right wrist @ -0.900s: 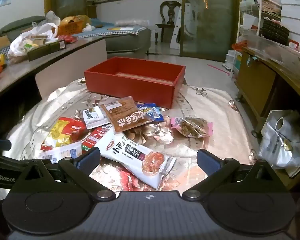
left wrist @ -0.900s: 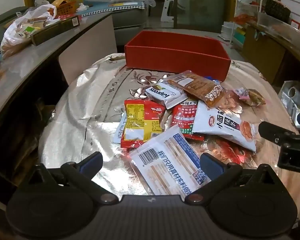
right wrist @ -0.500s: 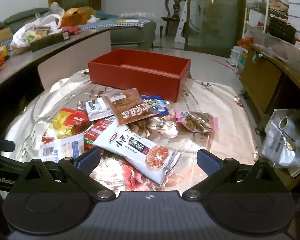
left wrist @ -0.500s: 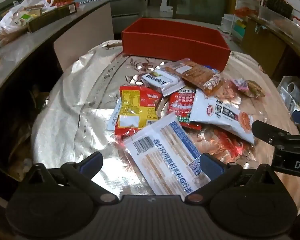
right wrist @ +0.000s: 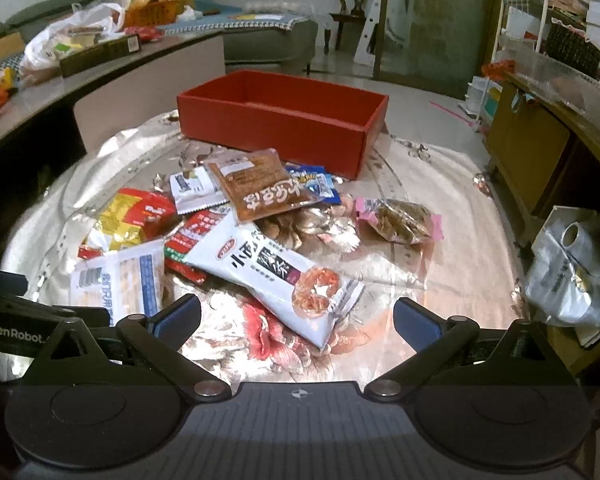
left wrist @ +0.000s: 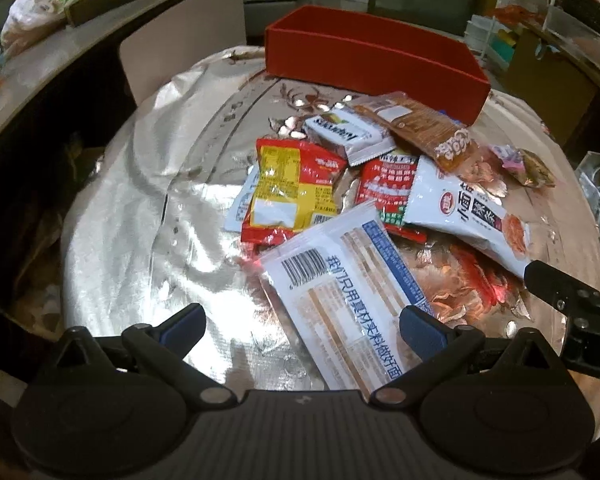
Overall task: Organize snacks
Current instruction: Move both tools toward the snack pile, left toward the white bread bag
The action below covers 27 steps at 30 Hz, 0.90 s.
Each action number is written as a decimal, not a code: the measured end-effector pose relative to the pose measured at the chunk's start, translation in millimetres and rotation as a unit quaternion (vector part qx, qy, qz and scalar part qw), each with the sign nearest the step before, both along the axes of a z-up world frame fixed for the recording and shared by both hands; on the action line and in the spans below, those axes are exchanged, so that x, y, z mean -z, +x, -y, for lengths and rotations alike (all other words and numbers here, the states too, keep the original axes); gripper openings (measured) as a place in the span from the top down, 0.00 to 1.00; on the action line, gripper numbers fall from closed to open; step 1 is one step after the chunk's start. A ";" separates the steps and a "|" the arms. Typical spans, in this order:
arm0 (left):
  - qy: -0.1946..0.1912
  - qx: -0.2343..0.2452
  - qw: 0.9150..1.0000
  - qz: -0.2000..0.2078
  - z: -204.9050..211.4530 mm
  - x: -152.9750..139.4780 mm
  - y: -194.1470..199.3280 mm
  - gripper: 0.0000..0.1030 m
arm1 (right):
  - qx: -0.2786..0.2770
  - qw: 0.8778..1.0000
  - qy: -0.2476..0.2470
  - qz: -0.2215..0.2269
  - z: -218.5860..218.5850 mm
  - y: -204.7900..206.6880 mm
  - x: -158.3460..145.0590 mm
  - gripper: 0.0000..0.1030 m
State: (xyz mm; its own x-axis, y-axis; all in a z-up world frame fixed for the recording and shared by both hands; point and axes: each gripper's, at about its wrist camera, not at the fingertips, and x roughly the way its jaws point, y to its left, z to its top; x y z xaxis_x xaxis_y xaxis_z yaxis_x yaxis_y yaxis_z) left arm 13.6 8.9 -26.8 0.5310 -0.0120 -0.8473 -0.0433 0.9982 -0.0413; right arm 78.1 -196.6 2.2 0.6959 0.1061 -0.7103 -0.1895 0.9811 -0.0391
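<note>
A heap of snack packets lies on a round table with a shiny flowered cloth (left wrist: 140,208). Nearest my open left gripper (left wrist: 302,326) is a flat white-and-blue packet with a barcode (left wrist: 340,288), its near end lying between the fingers, not pressed. Behind it are a red-and-yellow packet (left wrist: 292,188), a long white packet (right wrist: 276,272), a brown packet (right wrist: 260,188) and a pink-edged one (right wrist: 400,220). My open right gripper (right wrist: 296,320) hovers over the white packet's near end. An empty red box (right wrist: 284,124) stands at the table's far side.
A curved counter (right wrist: 28,100) with bags and boxes runs along the left. A silver bag (right wrist: 572,280) sits off the table's right edge, beside a wooden cabinet (right wrist: 532,152). The right gripper's body (left wrist: 572,300) shows at the right of the left wrist view.
Both grippers have tipped down and moved in toward the heap; the packets now sit larger and closer to the fingers. Nothing has been picked up.
</note>
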 end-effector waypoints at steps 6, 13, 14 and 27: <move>-0.012 -0.007 1.000 -0.017 0.0 4.4 2.0 0.03 | -0.001 1.000 0.004 -0.004 0.2 0.1 -0.1 0.00; -0.010 -0.005 1.000 -0.029 6.9 8.4 2.3 0.03 | 0.000 1.000 0.010 -0.006 2.4 0.6 -2.1 0.00; -0.008 -0.005 1.000 -0.029 7.9 8.5 2.7 0.03 | 0.000 1.000 0.011 -0.006 2.4 0.8 -2.7 0.00; -0.021 -0.027 0.998 -0.054 13.6 18.8 8.7 0.03 | 0.004 1.000 0.026 -0.013 18.5 10.9 -8.9 0.00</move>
